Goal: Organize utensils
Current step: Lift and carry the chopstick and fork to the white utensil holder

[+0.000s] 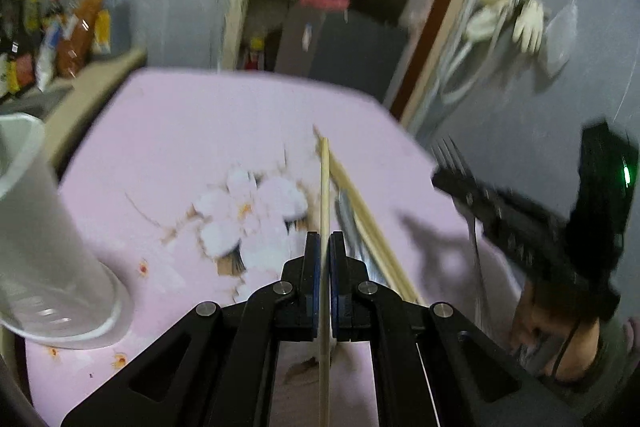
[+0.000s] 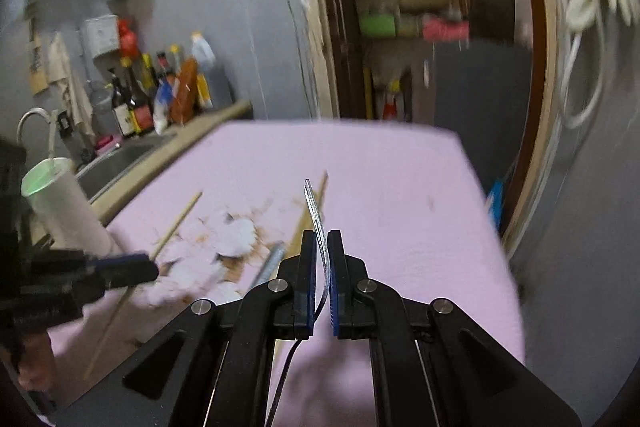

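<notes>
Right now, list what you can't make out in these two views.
- Chopstick in the left gripper: its near end is cut off by the left view's bottom edge.
- Fork in the right gripper: edge-on in the right view, so the prongs can't be told apart.
- Cup: cropped by the left view's edge.
- Bottles: labels blurred.

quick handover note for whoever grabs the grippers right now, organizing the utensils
Left gripper: shut on one wooden chopstick.
Right gripper: shut on a metal fork, tines pointing away.
White cup stands at the pink table's left edge.
Still lying on the table: more chopsticks and a metal utensil.
Left to do: place both held pieces, then collect the rest.
</notes>
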Action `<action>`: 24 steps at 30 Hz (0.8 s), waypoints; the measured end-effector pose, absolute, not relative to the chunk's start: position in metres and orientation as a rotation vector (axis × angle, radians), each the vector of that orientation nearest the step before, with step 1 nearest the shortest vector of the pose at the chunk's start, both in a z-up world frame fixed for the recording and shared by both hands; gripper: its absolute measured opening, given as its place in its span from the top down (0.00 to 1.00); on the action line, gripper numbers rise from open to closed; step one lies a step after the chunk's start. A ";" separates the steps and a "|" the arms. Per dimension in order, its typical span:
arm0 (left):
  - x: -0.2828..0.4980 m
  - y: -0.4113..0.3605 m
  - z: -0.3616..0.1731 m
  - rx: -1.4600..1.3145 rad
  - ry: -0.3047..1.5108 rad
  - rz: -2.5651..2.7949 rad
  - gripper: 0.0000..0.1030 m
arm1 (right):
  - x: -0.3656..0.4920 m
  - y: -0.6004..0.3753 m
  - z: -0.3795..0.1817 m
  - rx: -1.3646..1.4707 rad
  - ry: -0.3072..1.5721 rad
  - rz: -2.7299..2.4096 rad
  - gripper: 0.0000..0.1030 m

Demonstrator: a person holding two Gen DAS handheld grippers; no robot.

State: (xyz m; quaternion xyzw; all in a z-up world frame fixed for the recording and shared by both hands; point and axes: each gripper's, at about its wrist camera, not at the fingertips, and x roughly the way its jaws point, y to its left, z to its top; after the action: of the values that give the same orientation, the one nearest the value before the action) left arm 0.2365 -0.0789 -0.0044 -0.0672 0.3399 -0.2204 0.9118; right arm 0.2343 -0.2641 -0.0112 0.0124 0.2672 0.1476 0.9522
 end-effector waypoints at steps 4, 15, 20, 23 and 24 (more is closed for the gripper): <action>0.219 -0.068 0.008 -0.172 0.548 -0.396 0.98 | 0.207 -0.253 0.001 -0.001 0.412 0.283 0.97; 0.198 -0.025 0.041 -0.262 0.398 -0.353 0.98 | 0.178 -0.227 0.033 -0.015 0.207 0.277 0.98; 0.192 -0.008 0.058 -0.271 0.351 -0.325 0.98 | 0.175 -0.210 0.053 -0.005 0.137 0.302 0.98; 0.189 0.007 0.074 -0.272 0.296 -0.296 0.98 | 0.173 -0.194 0.067 -0.014 0.079 0.319 0.98; 0.188 0.011 0.078 -0.274 0.284 -0.291 0.98 | 0.171 -0.190 0.071 -0.013 0.065 0.326 0.98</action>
State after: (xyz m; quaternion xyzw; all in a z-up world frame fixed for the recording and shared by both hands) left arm 0.1880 0.0109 0.0781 -0.1357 0.1406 -0.1438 0.9701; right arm 0.1712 -0.1903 0.0705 -0.0064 0.0321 0.1621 0.9862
